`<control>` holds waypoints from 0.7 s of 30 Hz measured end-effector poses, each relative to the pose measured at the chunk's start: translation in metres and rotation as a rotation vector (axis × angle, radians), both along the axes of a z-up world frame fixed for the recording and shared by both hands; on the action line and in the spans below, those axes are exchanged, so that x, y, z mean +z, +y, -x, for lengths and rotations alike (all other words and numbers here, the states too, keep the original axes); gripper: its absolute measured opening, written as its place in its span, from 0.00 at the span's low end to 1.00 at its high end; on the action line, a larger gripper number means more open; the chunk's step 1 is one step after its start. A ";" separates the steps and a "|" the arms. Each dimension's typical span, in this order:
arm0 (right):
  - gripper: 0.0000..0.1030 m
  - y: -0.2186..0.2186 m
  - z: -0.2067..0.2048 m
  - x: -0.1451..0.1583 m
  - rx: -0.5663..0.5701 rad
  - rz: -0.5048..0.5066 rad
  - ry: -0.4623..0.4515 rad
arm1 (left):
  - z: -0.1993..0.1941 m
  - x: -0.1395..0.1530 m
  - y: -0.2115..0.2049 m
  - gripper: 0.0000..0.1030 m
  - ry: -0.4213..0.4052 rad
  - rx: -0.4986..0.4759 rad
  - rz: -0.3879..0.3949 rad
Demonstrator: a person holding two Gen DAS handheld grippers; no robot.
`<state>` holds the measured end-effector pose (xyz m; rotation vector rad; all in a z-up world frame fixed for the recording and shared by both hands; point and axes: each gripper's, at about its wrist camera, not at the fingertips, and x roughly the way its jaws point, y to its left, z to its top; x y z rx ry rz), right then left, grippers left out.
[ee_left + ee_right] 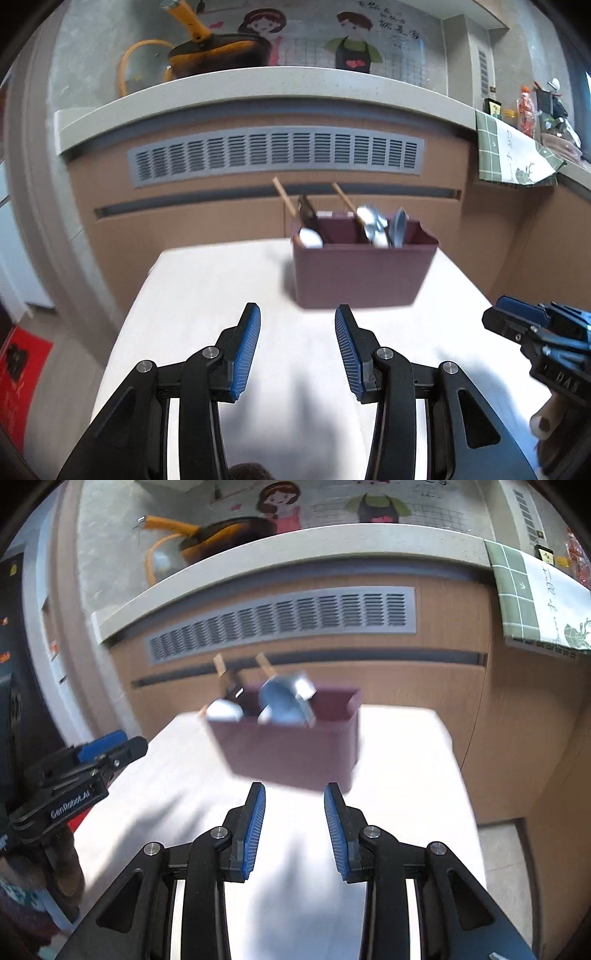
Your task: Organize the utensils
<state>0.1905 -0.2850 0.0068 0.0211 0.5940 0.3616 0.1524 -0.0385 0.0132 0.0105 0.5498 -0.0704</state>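
Already Stowed: Utensils Stood in the Box

Ahead of both grippers, a table (207, 295) carried a maroon box (360, 275). Left gripper (297, 325) and right gripper (294, 803) gaped wide, empty. Spoons (375, 225) inside looked stiff, slippery; wooden handles (283, 194) seemed the best hold.

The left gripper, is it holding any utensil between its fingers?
No, the left gripper is open with nothing between its fingers, and the utensils stand in the maroon box.

Left gripper (297, 314), right gripper (294, 792): fingers apart.
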 end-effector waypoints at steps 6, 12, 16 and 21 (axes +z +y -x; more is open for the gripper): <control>0.30 0.014 0.067 -0.003 0.016 -0.008 -0.039 | 0.049 0.001 0.000 0.42 -0.002 0.052 0.018; 0.30 0.025 0.090 -0.005 0.017 0.044 -0.087 | 0.066 0.004 0.001 0.42 -0.018 0.057 0.014; 0.30 0.022 0.090 -0.007 0.005 0.036 -0.072 | 0.070 0.006 0.000 0.42 -0.021 0.050 0.021; 0.30 0.017 0.089 -0.006 -0.013 0.035 -0.066 | 0.069 0.006 -0.003 0.42 -0.017 0.035 0.019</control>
